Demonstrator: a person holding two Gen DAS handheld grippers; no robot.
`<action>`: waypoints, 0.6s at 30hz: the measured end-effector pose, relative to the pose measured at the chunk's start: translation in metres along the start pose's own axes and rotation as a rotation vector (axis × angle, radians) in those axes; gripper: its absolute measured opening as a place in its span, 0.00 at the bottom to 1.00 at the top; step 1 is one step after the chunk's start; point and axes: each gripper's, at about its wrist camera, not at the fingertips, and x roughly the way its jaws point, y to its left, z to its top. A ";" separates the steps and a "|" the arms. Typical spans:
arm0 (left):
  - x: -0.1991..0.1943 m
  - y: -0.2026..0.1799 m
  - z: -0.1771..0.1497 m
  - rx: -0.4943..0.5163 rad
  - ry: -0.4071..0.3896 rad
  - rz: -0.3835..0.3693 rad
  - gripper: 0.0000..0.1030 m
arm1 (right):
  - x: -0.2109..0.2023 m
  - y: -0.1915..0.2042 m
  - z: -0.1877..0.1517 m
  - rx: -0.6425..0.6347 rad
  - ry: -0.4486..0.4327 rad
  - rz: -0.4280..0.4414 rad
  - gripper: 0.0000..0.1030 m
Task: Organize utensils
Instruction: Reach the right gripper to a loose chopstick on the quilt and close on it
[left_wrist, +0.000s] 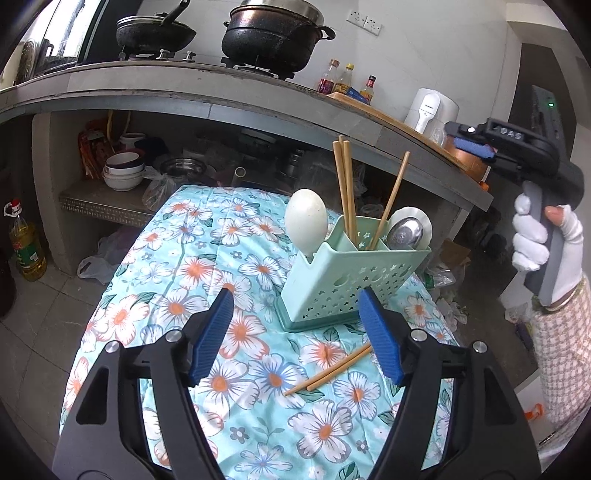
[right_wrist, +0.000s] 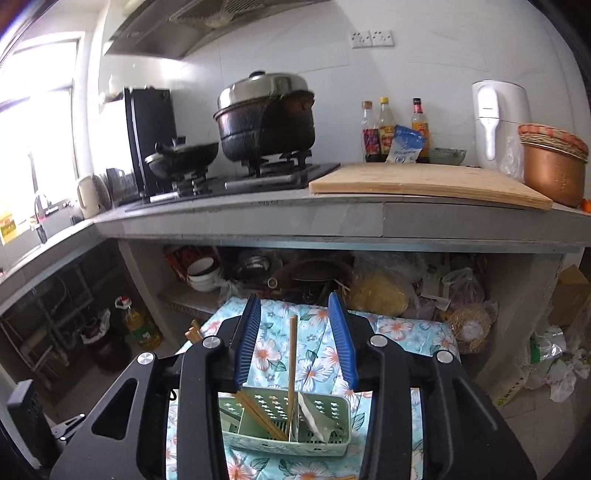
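Mint-green caddy (left_wrist: 351, 273) holds upright chopsticks (left_wrist: 345, 184). Right gripper (right_wrist: 295, 339) hangs part-open above, gripping nothing; left gripper (left_wrist: 295, 332), wide and empty, faces two loose chopsticks (left_wrist: 328, 369) awaiting collection.

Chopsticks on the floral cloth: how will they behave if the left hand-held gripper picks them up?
The chopsticks look thin, stiff and light. Lying crossed on the soft floral cloth, they would probably roll or scissor apart under the pads.

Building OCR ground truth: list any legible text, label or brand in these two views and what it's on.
"DAS": raised letters on the right gripper body, partly legible in the left wrist view.
Sauce bottles: labels too small to read.
White kettle: grey brand mark on its handle, blurred.
Oil bottle: label illegible.
Blue packet: print blurred.
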 end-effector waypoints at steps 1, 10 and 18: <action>0.001 -0.002 0.000 0.006 0.003 0.000 0.66 | -0.007 -0.005 -0.002 0.020 -0.005 0.008 0.37; 0.018 -0.021 -0.007 0.079 0.066 0.049 0.70 | -0.031 -0.050 -0.056 0.211 0.117 0.047 0.38; 0.054 -0.033 -0.025 0.170 0.207 0.159 0.73 | -0.007 -0.090 -0.158 0.528 0.359 0.090 0.38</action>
